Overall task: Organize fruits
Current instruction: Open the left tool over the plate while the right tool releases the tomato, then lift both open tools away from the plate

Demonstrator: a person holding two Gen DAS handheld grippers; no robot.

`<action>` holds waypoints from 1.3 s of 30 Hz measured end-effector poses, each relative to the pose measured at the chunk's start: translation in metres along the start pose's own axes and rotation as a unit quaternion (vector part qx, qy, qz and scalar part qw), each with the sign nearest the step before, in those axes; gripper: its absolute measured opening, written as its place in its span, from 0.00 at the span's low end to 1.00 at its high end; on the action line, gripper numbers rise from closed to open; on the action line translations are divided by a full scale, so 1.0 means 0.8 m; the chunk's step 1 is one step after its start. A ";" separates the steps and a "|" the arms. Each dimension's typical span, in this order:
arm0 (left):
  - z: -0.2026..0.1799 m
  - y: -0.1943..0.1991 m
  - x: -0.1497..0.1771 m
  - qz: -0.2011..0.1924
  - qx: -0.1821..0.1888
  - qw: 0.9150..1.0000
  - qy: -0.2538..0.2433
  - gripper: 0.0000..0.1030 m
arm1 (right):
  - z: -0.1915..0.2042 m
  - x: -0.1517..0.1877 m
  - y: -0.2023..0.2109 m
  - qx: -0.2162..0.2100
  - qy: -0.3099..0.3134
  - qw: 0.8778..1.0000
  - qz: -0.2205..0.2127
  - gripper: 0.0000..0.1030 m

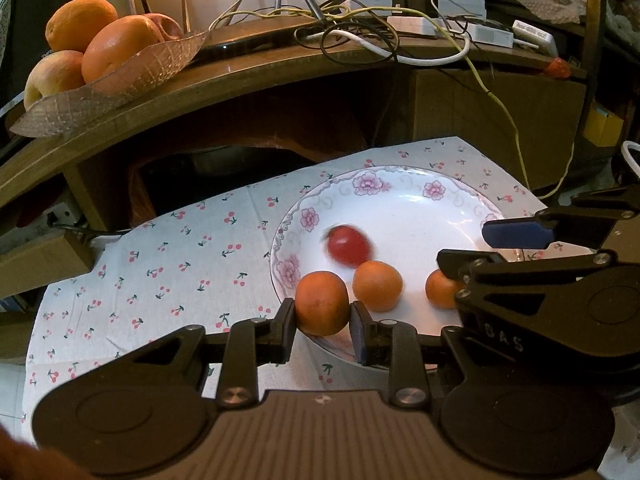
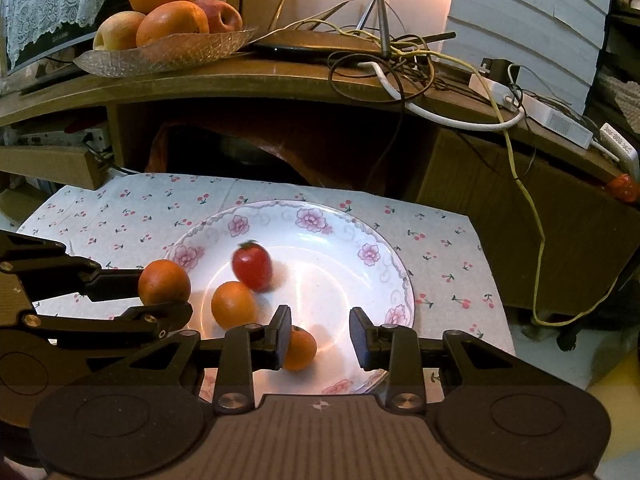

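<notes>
A white flowered plate point(image 1: 424, 204) point(image 2: 332, 248) lies on a cherry-print cloth. My left gripper point(image 1: 323, 322) is shut on a small orange point(image 1: 322, 302) at the plate's near left rim; the same orange shows in the right wrist view point(image 2: 164, 282). A red cherry tomato point(image 1: 349, 246) point(image 2: 253, 266) is blurred on the plate. A second small orange point(image 1: 378, 286) point(image 2: 233, 304) lies beside it. A third small orange point(image 1: 440, 289) point(image 2: 300, 350) lies by my right gripper point(image 2: 320, 334), which is open and empty above the plate, its left finger touching or just in front of that orange.
A glass dish point(image 1: 120, 88) point(image 2: 168, 54) with large oranges and apples stands on a wooden shelf point(image 1: 280, 76) behind the cloth. Tangled cables and a router point(image 2: 380, 52) lie on the shelf. A yellow cable point(image 2: 536, 240) hangs at the right.
</notes>
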State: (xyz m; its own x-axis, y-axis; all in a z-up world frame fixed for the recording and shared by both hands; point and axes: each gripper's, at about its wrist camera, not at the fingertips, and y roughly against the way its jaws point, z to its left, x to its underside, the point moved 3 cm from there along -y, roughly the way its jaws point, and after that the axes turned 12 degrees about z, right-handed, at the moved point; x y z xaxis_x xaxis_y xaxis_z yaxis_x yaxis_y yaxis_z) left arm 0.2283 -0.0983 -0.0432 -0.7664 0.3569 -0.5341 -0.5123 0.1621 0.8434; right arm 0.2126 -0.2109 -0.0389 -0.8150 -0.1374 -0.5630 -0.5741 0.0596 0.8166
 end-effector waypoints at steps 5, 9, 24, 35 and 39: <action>-0.001 0.002 0.000 -0.003 0.007 1.000 -0.001 0.34 | -0.003 0.000 0.002 0.005 0.001 1.000 -0.004 0.38; 0.000 0.003 0.001 -0.005 0.007 1.000 -0.001 0.34 | -0.004 0.001 0.003 0.008 0.002 1.000 -0.005 0.41; -0.001 0.014 0.003 -0.022 0.006 1.000 0.001 0.34 | -0.007 0.002 0.010 0.022 0.009 1.000 -0.020 0.46; 0.005 0.026 0.004 -0.032 0.001 0.999 0.006 0.34 | -0.009 0.003 0.013 0.020 0.013 0.999 -0.022 0.51; 0.010 0.028 0.006 -0.031 -0.003 0.999 0.008 0.34 | -0.008 0.004 0.015 0.019 0.013 0.999 -0.023 0.52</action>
State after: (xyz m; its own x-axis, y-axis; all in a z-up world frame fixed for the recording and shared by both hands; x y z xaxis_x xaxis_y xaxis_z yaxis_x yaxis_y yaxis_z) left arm 0.2161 -0.0858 -0.0265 -0.7391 0.3311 -0.5865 -0.5611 0.1789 0.8082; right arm 0.2036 -0.2169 -0.0302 -0.7851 -0.1667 -0.5966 -0.6146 0.0902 0.7836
